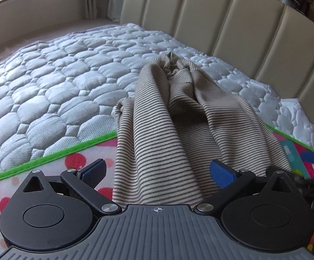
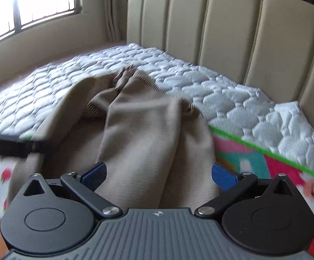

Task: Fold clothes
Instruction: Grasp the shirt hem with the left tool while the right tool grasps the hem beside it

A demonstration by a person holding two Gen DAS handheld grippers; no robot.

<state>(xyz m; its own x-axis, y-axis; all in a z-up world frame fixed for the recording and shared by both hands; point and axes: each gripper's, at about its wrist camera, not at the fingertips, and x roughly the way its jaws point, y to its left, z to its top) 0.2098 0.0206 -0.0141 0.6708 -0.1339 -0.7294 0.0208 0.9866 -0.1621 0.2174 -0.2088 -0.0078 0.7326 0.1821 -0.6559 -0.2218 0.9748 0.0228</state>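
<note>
Fabric lies bunched ahead of both your tools: the striped garment (image 1: pixel 170 130) runs in a long rumpled ridge from between the jaws of your left gripper (image 1: pixel 157 171) up onto the quilted mattress (image 1: pixel 55 82), its near part resting on the colourful play mat (image 1: pixel 78 160) with the green border. It sits half on the mat and half on the bed, which suggests it has not yet been spread flat for a fold. Your left gripper has its jaws spread wide, one blue pad on either side of the cloth and neither one pinching it, so nothing is held there. From the right wrist view the picture is blurred, but your right gripper (image 2: pixel 159 173) shows the same thing: jaws wide apart with the garment passing between them, loose, no grip taken. That open stance over the near edge reads as a set-up for a two-handed pick, each tool ready to close on a corner or hem. The padded headboard (image 1: pixel 232 19) stands well behind the far end of the cloth. Because the folds pile up towards the middle, you would likely catch more than one layer if you close where you are; I judge you should find a single clean edge first.
</note>
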